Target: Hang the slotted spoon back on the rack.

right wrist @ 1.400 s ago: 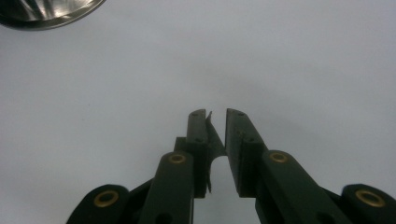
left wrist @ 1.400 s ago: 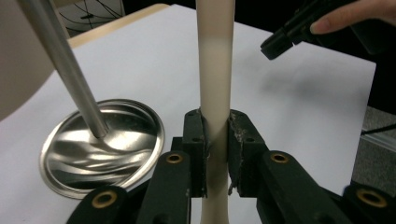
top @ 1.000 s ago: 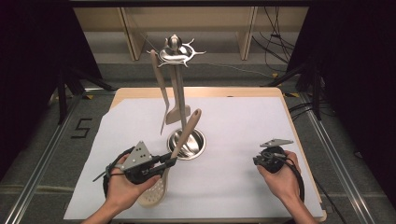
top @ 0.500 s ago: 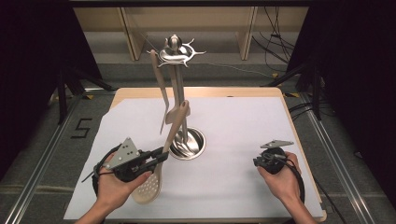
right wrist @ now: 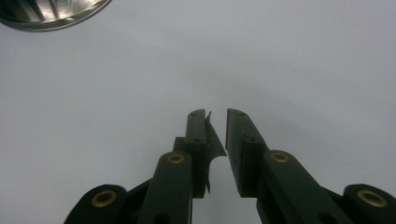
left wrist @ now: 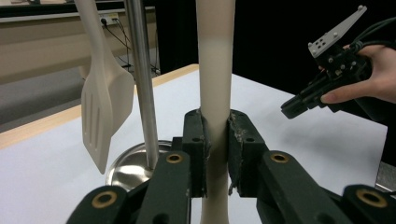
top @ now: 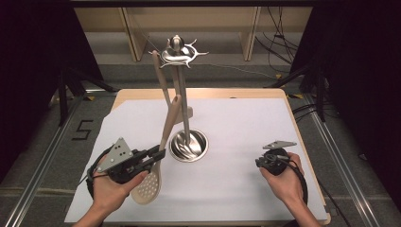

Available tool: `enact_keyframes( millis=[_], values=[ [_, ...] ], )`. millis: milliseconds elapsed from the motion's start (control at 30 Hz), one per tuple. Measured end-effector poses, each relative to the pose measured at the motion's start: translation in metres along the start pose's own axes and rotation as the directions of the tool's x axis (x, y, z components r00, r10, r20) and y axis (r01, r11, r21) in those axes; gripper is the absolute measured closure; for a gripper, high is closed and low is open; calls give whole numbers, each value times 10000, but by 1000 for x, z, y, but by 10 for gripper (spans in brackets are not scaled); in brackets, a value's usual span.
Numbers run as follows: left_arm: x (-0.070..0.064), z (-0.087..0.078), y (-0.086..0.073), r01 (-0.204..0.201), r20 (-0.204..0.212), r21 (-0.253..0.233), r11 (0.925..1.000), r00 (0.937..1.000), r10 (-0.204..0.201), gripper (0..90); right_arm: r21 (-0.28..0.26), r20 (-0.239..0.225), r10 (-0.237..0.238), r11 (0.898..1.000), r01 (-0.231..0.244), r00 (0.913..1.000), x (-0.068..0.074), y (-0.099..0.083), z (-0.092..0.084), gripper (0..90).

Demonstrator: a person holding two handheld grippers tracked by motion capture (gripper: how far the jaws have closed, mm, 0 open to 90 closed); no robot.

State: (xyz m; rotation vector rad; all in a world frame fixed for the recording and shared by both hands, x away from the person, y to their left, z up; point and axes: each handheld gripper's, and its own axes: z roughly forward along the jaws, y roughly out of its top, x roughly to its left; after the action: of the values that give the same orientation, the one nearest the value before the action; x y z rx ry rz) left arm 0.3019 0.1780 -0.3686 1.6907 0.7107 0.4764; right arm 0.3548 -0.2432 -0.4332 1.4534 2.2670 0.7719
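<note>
the left gripper (left wrist: 215,154) has its jaws clamped on the handle of the slotted spoon (top: 150,182), tilted beside the utensil stand (top: 188,145). it looks light, stiff and smooth; gripping mid-handle suits it. the right gripper (right wrist: 215,140) rests slightly parted, empty.

My high view looks forward and down over the table (top: 246,142); my left gripper view sits close, level; right faces downward, near; all share the stand base (top: 188,145).

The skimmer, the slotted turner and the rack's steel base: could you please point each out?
skimmer (top: 147,188), high view, perforated head.
slotted turner (left wrist: 103,109), left gripper view, slotted blade.
steel base (top: 201,150), high view, rim.
</note>
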Motion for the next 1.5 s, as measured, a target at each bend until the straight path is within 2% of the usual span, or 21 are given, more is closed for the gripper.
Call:
enact_keyframes(
  millis=[200, 833, 867, 1167, 1500],
  values=[
    [3, -4, 3, 47, -181, -80, 10000, 9998, -48, 780, -21, 1, -9, 10000, 9, 10000, -1, 0, 0, 791],
    [7, -11, 12, 36, -232, -590, 9983, 9997, -50, 779, 6, 64, 42, 10000, -42, 10000, -3, 0, -1, 788],
    [7, -12, 12, 0, -302, -472, 9989, 9995, -14, 779, -7, 99, 30, 10000, -30, 9999, -3, 1, -1, 788],
    [9, -17, 16, 43, -417, -762, 9971, 9991, -75, 780, -53, 104, 8, 10000, -8, 9999, -4, 0, -2, 789],
    [10, -19, 17, 56, -621, -872, 9962, 9980, -111, 779, -85, 134, -4, 10000, 5, 9999, -2, 1, -3, 789]
  ],
)
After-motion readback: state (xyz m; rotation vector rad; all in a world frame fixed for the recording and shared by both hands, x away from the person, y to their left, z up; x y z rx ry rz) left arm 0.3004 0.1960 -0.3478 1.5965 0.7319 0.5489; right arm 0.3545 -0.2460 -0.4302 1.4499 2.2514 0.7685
